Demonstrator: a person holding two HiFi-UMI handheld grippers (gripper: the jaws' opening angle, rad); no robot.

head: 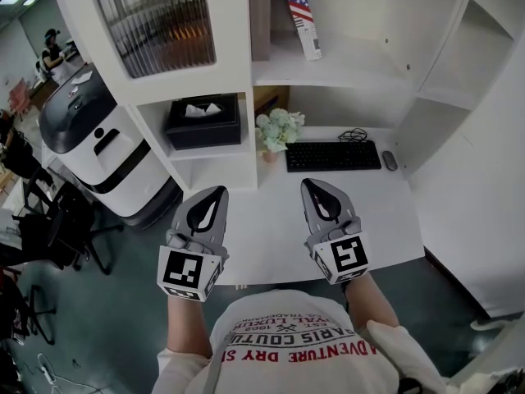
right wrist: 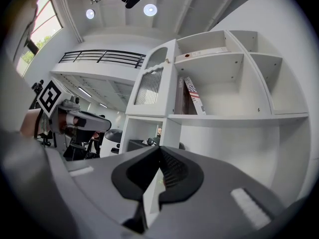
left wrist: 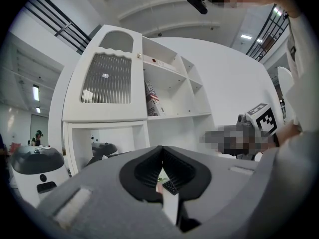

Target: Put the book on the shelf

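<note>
A book (head: 300, 13) with a flag cover leans upright on the white shelf (head: 344, 71) above the desk. It also shows in the left gripper view as the book (left wrist: 152, 101) and in the right gripper view as the book (right wrist: 195, 95). My left gripper (head: 219, 190) and right gripper (head: 308, 184) hover side by side over the desk's near edge, well below the book and apart from it. Both are shut with nothing between the jaws. The left gripper (left wrist: 160, 149) and right gripper (right wrist: 159, 149) show their tips meeting.
On the white desk (head: 271, 220) lie a black keyboard (head: 332, 155), a mouse (head: 390, 161) and a small flower pot (head: 277, 131). A black tissue box (head: 203, 120) sits in a low cubby under a ribbed glass door (head: 156, 19). A white and black machine (head: 90, 138) stands left.
</note>
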